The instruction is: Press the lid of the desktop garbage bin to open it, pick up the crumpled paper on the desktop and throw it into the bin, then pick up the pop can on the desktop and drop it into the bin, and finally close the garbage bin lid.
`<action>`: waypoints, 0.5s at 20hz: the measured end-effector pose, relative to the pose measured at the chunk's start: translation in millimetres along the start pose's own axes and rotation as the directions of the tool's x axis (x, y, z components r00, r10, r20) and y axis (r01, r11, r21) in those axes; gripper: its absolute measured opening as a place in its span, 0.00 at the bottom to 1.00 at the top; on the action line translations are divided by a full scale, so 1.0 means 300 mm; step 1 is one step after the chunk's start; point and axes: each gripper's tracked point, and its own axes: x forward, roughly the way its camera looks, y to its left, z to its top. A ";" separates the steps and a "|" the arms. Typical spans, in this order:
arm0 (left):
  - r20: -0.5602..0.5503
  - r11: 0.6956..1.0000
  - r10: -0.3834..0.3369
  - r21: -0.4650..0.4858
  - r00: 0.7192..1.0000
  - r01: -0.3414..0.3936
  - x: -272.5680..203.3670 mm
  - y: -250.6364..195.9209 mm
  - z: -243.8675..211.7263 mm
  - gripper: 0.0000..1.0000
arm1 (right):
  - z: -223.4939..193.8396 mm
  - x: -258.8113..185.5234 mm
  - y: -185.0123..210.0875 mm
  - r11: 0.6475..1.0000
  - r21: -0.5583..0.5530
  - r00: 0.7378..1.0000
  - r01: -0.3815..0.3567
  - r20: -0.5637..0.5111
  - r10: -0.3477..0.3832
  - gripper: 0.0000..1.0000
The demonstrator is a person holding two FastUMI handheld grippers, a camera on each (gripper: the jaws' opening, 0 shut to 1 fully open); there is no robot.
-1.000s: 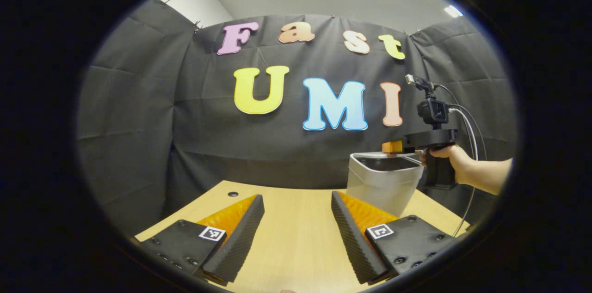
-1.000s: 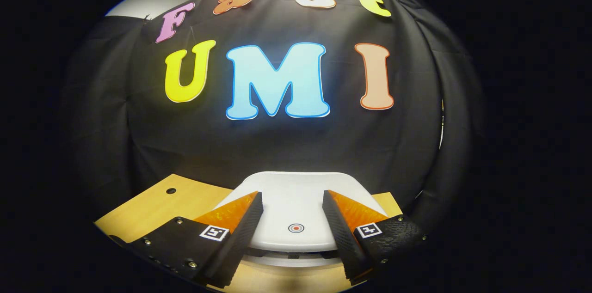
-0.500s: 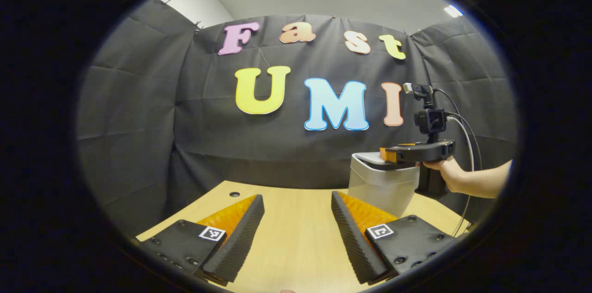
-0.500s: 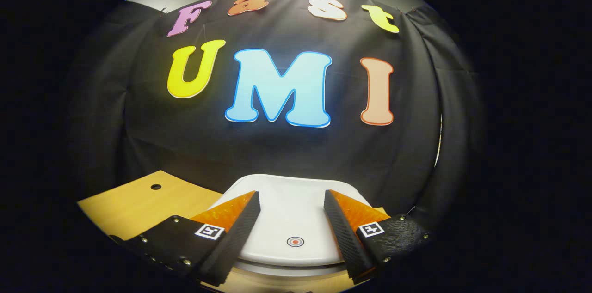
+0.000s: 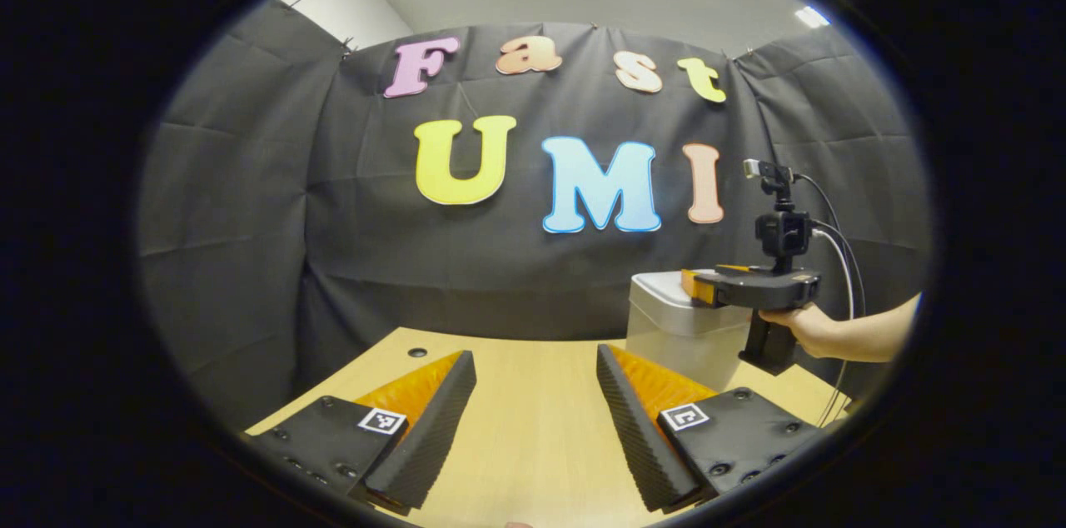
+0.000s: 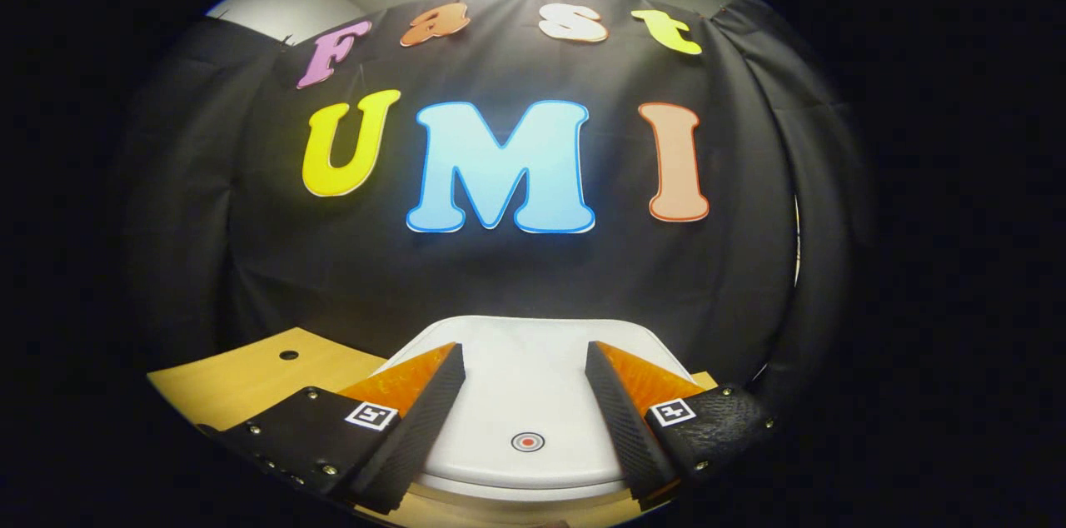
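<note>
Words and numbers: I could read none on anything before me.
Lid sign: a small round ring-and-dot mark (image 6: 527, 441) sat on the bin lid (image 6: 516, 382) near its front edge, with no writing beside it.
Left tags: my left gripper (image 5: 533, 361) bore a square coded tag (image 5: 381, 420) behind each finger, a pattern and not text.
Right tags: my right gripper (image 6: 522, 353) bore a like tag (image 6: 370, 415) behind each finger, just as unreadable.

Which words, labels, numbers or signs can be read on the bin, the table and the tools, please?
No readable words or numbers on any of these.
Bin lid: a small ring-and-dot sign, no text.
Left tool: square coded tags, patterns rather than letters.
Right tool: a tag of the same kind on each finger base, no letters.
</note>
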 end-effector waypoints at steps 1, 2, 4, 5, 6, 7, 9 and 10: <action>-0.002 1.000 -0.005 -0.004 1.000 0.005 0.008 -0.004 0.000 0.96 | -0.003 -0.005 -0.023 1.000 0.005 1.000 0.007 0.010 -0.007 0.95; -0.004 1.000 -0.008 -0.007 1.000 0.008 0.017 -0.007 -0.002 0.96 | -0.003 -0.006 -0.025 1.000 0.019 1.000 0.011 0.014 -0.012 0.95; -0.013 1.000 -0.014 -0.015 1.000 0.013 0.029 -0.014 -0.012 0.95 | -0.002 -0.005 -0.018 1.000 0.022 1.000 0.014 0.020 -0.015 0.95; -0.014 1.000 -0.015 -0.020 1.000 0.015 0.033 -0.017 -0.015 0.95 | -0.006 -0.004 -0.020 1.000 0.022 1.000 0.014 0.019 -0.015 0.95; -0.016 1.000 -0.015 -0.024 1.000 0.015 0.039 -0.016 -0.020 0.95 | -0.009 -0.004 -0.020 1.000 0.026 1.000 0.012 0.015 -0.013 0.95; -0.018 1.000 -0.012 -0.027 1.000 0.012 0.043 -0.011 -0.025 0.95 | -0.012 -0.004 -0.018 1.000 0.030 1.000 0.008 0.010 -0.008 0.95; -0.022 0.999 -0.006 -0.035 1.000 0.005 0.048 -0.006 -0.034 0.95 | -0.016 -0.003 -0.016 0.999 0.040 1.000 -0.006 0.019 0.006 1.00; -0.025 0.999 -0.004 -0.040 1.000 0.003 0.048 -0.002 -0.037 0.95 | -0.014 -0.003 -0.013 0.999 0.042 0.999 -0.017 0.036 0.015 0.95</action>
